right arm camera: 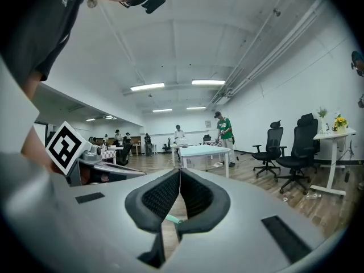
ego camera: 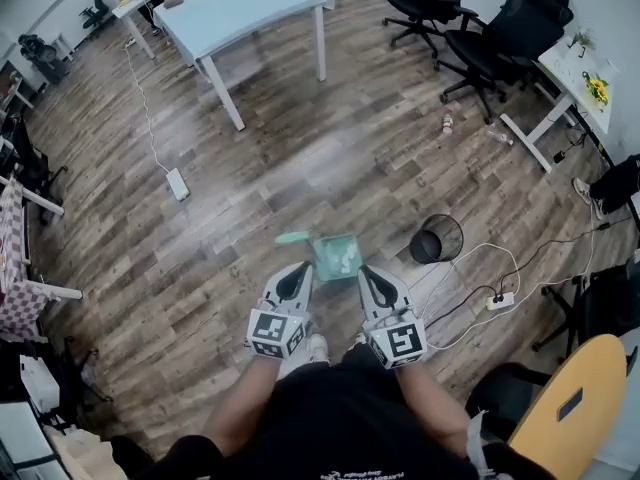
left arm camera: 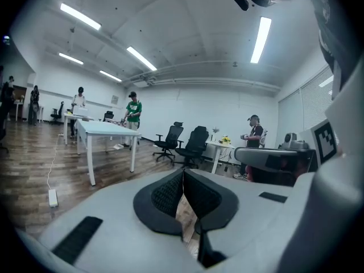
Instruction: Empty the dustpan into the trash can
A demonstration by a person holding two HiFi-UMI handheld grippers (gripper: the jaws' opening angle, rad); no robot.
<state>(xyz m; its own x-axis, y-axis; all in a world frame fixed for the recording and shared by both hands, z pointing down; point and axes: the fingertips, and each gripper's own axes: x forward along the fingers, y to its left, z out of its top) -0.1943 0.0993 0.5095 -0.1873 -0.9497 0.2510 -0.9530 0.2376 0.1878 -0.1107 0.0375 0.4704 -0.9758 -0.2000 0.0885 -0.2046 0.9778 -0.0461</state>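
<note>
Before one dustpan (ego camera: 336, 256) and one trash can (ego camera: 423, 252), left gripper (ego camera: 299, 272) and right gripper (ego camera: 369, 274) hover closed, empty.

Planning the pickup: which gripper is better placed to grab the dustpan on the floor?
Probably the left gripper: the handle of the dustpan sticks out on its side, just ahead of its shut jaws. The right gripper faces the dustpan's body, nearer the trash can.

Head cam looks steeply down onto the wood floor (ego camera: 300, 168), with the left gripper (ego camera: 299, 268) and right gripper (ego camera: 366, 270) near the bottom edge. Each gripper cam sits close behind its own jaws, facing roughly level across the room — jaws fill the foreground. All three share the white table (ego camera: 240, 8) and black office chairs (ego camera: 500, 28).
</note>
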